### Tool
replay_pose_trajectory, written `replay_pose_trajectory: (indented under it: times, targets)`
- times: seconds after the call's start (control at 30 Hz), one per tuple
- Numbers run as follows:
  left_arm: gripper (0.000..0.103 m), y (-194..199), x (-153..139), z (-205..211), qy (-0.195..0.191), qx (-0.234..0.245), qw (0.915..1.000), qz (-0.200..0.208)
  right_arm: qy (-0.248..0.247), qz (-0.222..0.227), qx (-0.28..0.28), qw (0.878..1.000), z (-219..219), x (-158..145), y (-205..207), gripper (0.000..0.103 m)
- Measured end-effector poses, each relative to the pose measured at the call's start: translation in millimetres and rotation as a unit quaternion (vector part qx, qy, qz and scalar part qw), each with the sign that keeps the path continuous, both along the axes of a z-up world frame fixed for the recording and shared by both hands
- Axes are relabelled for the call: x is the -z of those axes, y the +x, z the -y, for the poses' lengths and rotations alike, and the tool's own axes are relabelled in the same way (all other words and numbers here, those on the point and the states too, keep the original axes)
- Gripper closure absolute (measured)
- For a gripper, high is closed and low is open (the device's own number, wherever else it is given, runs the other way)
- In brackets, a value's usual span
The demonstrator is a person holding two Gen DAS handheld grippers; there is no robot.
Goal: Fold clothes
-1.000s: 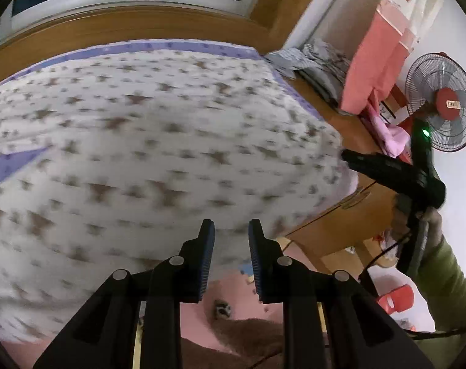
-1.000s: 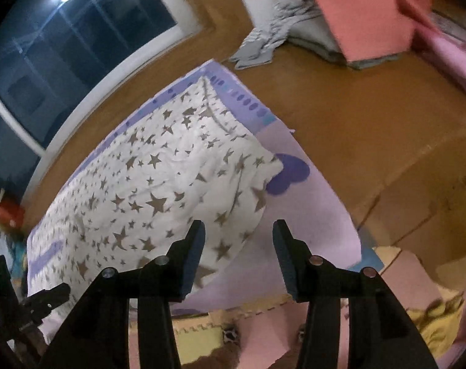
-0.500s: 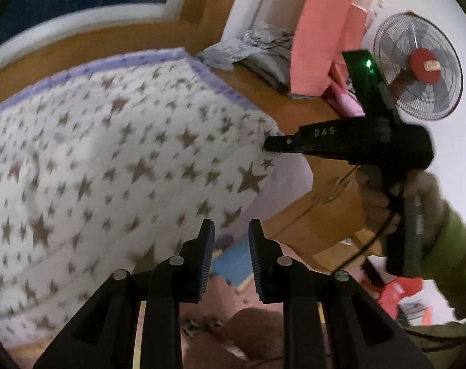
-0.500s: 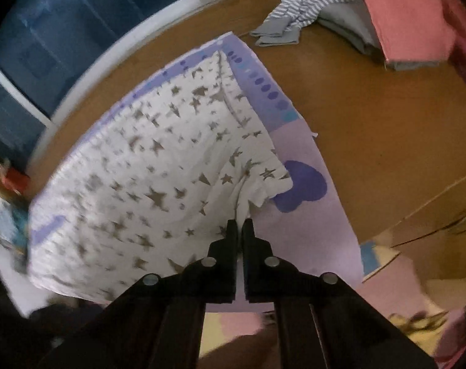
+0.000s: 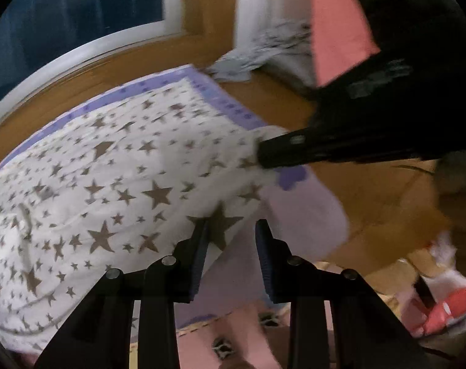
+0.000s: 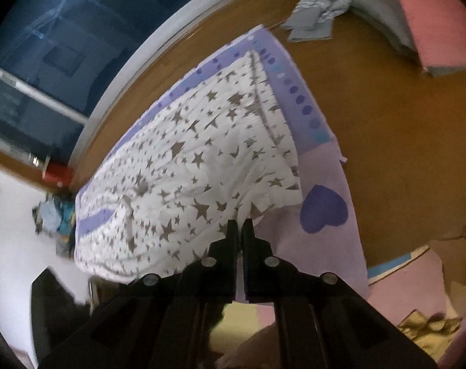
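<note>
The right gripper (image 6: 239, 226), open beside the star cloth (image 6: 183, 181) a second ago, is now clamped on its near corner, lifting it slightly off the mat (image 6: 325, 240). The left gripper (image 5: 230, 233) has swung across to that corner, its jaws opening, nothing between them

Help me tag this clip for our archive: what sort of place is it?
Probably a room in a home: a star-printed white cloth spread on a purple heart-patterned mat over a wooden floor, beside a dark window, with clothes heaped nearby.

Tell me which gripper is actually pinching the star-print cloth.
The right gripper, shut on the star-print cloth; the left gripper is opening, nothing pinched.
</note>
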State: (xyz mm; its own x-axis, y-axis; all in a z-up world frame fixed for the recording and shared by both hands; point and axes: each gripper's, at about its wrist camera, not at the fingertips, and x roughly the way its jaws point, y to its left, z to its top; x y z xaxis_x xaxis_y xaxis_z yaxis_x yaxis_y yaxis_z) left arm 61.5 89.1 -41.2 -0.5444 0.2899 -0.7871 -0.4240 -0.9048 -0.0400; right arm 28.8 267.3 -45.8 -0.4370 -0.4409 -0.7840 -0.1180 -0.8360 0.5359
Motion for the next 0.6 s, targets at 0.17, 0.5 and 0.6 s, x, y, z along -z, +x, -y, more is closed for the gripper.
replay_pose_trajectory:
  times: [0.17, 0.5, 0.6]
  targets:
    - [0.088, -8, -5, 10, 0.058, -0.047, 0.9972, 0.009, 0.038, -0.027, -0.114, 0.992, 0, -4, -5, 0.100]
    - [0.092, -3, -12, 8, 0.082, -0.094, 0.9922, 0.001, 0.359, -0.284, -0.328, 0.827, 52, -7, 67, 0.035]
    - [0.092, -1, -13, 10, 0.087, -0.108, 0.9904, -0.002, 0.393, -0.318, -0.341, 0.792, 69, 8, 62, 0.036]
